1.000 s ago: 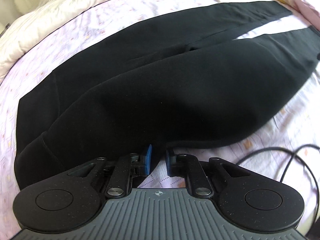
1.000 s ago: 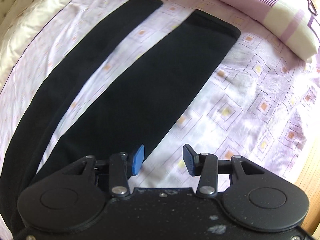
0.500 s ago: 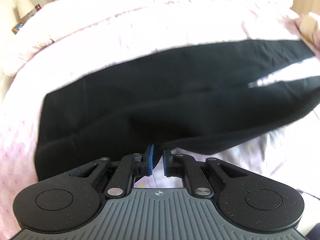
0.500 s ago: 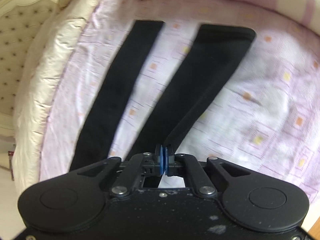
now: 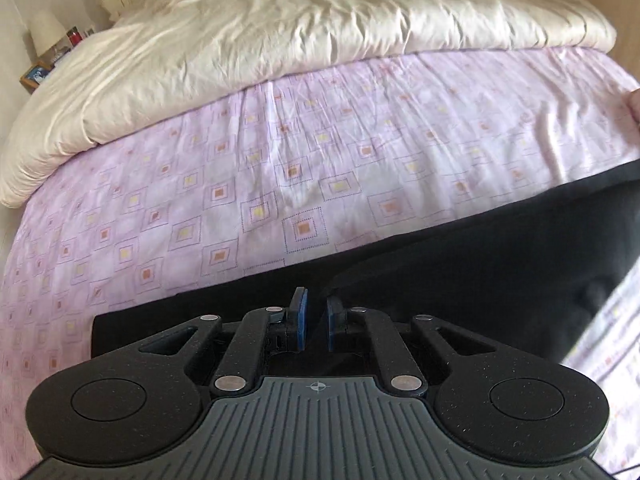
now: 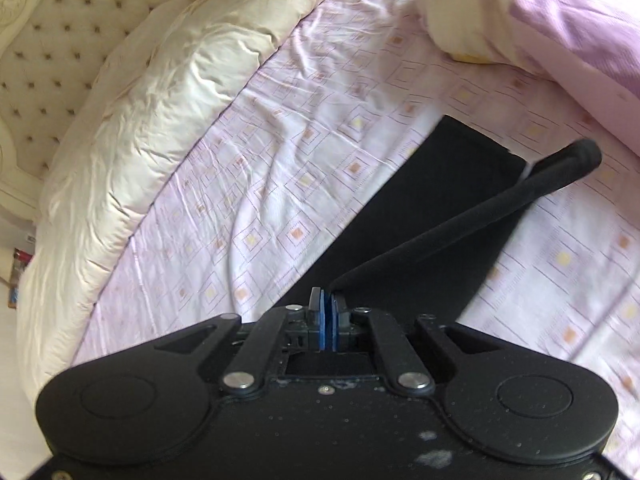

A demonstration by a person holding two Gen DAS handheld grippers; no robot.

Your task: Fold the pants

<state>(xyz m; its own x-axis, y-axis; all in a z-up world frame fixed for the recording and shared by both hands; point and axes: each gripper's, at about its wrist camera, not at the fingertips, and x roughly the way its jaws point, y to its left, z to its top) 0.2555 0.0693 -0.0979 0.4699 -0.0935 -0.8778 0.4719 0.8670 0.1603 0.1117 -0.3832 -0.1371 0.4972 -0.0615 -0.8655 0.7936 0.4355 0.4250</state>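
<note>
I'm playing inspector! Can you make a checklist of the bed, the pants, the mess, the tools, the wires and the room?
Surface: bed sheet, pink squares, wrinkled.
Job's things: black pants, one leg lifted over the other.
Clutter: cream duvet; striped pillow.
Grippers: left tool shut on pants; right tool shut on pants.
Cables: nothing seen.
Surroundings: tufted headboard; lamp on a nightstand.
</note>
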